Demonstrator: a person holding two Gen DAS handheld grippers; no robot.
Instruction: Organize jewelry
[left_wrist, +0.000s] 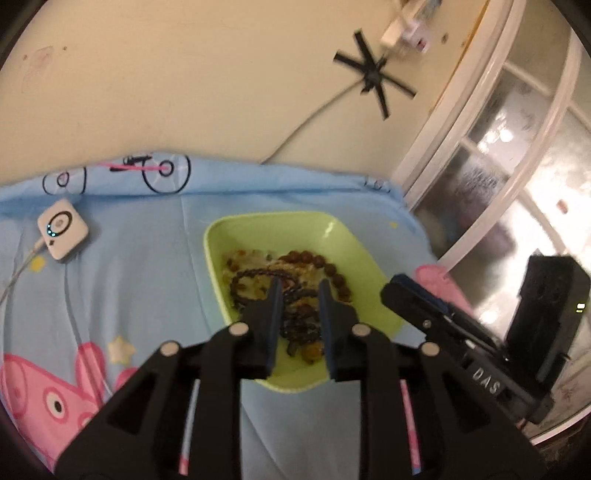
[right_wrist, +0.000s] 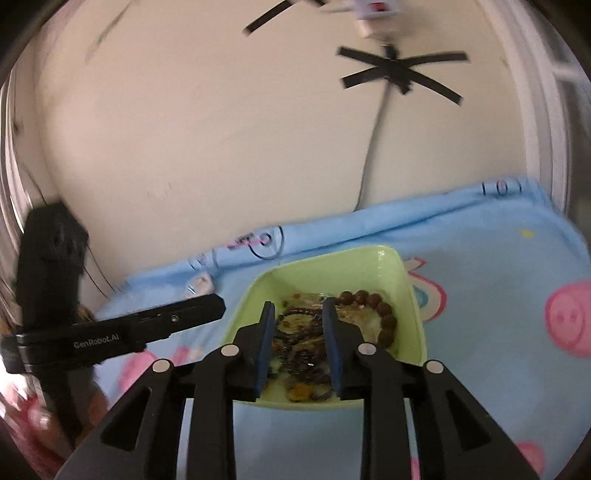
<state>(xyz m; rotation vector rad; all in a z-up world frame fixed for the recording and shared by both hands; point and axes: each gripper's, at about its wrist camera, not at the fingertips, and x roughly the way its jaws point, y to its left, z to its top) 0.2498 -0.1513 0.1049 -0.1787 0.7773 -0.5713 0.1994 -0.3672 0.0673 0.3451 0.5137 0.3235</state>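
A light green tray (left_wrist: 236, 229) (right_wrist: 410, 295) sits on the blue cartoon sheet and holds a heap of beaded jewelry. A brown round-bead bracelet (left_wrist: 332, 269) (right_wrist: 384, 314) lies at the tray's right side. Dark small-bead strands (left_wrist: 243, 284) (right_wrist: 299, 339) and amber pieces lie in the middle. My left gripper (left_wrist: 298, 282) is open above the tray, fingers over the dark strands, holding nothing. My right gripper (right_wrist: 299, 304) is open above the same tray, empty. Each gripper shows at the other's side: the right one in the left wrist view (left_wrist: 424, 306), the left one in the right wrist view (right_wrist: 177, 317).
A small white device (left_wrist: 62, 229) with a cable lies on the sheet at the left. The sheet (left_wrist: 147, 258) (right_wrist: 498, 258) meets a cream wall with black tape crosses (left_wrist: 373, 74) (right_wrist: 399, 70) and a cable. A window frame (left_wrist: 480, 147) stands at the right.
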